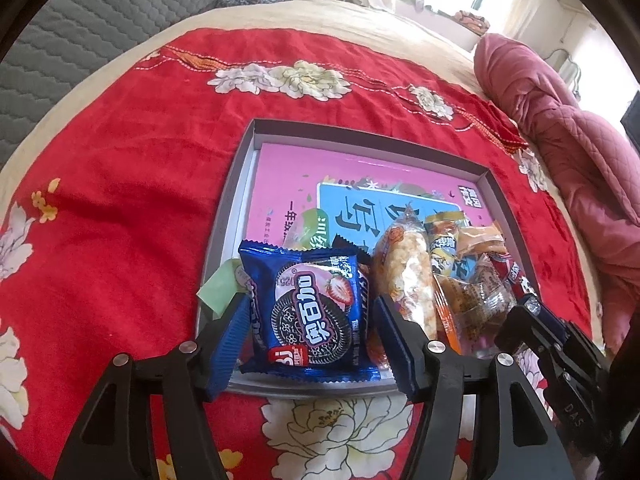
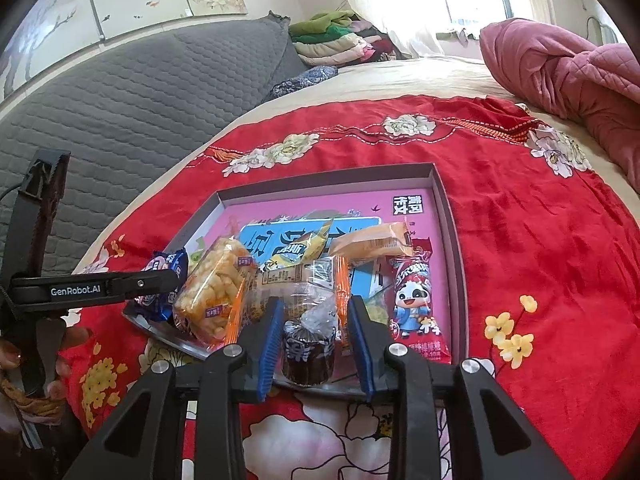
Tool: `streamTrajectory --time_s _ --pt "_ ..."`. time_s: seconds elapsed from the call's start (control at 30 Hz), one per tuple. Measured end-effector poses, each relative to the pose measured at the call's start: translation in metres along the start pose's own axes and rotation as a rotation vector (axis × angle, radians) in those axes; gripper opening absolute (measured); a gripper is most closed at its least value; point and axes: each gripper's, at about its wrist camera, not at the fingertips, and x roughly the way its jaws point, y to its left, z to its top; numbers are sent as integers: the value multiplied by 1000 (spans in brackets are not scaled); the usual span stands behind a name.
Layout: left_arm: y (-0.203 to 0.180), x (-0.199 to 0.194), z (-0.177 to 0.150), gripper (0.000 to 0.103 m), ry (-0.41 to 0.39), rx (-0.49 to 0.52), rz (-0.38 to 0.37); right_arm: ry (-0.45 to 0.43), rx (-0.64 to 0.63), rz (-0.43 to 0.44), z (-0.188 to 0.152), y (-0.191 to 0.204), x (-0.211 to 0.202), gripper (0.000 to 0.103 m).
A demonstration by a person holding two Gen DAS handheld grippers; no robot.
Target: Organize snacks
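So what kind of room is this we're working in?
Most likely a bedroom: the snack tray sits on a red floral blanket spread over a bed, with a grey quilted headboard behind and a rolled pink quilt by the window.

A bed [image 2: 420, 76] under a beige sheet carries a red floral blanket [image 1: 132, 184] and a shallow grey box lid [image 2: 448, 216] serving as a tray.

The lid sits on the blanket near its front edge. A rolled pink quilt [image 2: 568, 76] lies along the far right side; folded clothes [image 2: 340, 40] are stacked at the bed's far end.
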Motion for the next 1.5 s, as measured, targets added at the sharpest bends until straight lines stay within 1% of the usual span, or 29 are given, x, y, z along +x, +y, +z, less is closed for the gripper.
streamTrajectory --time_s 0.07,0.17,0.23,0.3,0.37,0.43,0.47,0.63,0.7,0.77,0.93,1.1,1.17,1.27,1.43,1.47,1.5 --pt "0 -2 0 67 -2 0 -3 -3 2 -1 0 0 -1 39" --pt "-1 -8 0 69 -11 -1 -7 -15 3 -3 1 0 -3 41" --pt "-2 -12 0 70 -18 3 -8 -29 3 -7 2 0 -6 45" --pt "-3 -17 0 71 -25 9 -14 -46 8 -10 4 -1 -10 53" --pt "-4 -22 -1 72 -33 17 -12 -64 14 -10 4 -3 -14 54" --pt "-6 -28 -3 73 -40 28 -17 -80 21 -10 6 -4 -19 59" --pt "-7 -30 -4 74 -41 31 -18 -86 25 -14 6 -4 -22 64" --pt "-10 -43 -13 76 -47 47 -24 -92 46 -25 -1 -1 -37 68" --pt "-12 -47 -20 76 -47 60 -22 -93 56 -17 -5 0 -43 74" --pt "-13 -52 -28 76 -44 71 -18 -86 69 -9 -9 4 -49 76" --pt "-15 -60 -48 76 -23 80 -30 -65 65 -18 -18 21 -61 78" --pt "-18 -64 -70 76 -8 80 -24 1 53 -48 -33 32 -67 78" --pt "-20 -64 -78 76 4 92 -15 13 52 -57 -38 35 -71 78" --pt "-21 -66 -87 76 19 86 -25 6 44 -87 -42 39 -81 79" --pt "-28 -72 -96 76 14 125 -23 16 20 -132 -50 50 -91 79" --pt "-29 -74 -97 76 12 129 -19 15 16 -138 -51 52 -93 81" --pt "-29 -75 -97 76 9 131 -16 11 11 -143 -51 53 -95 85"
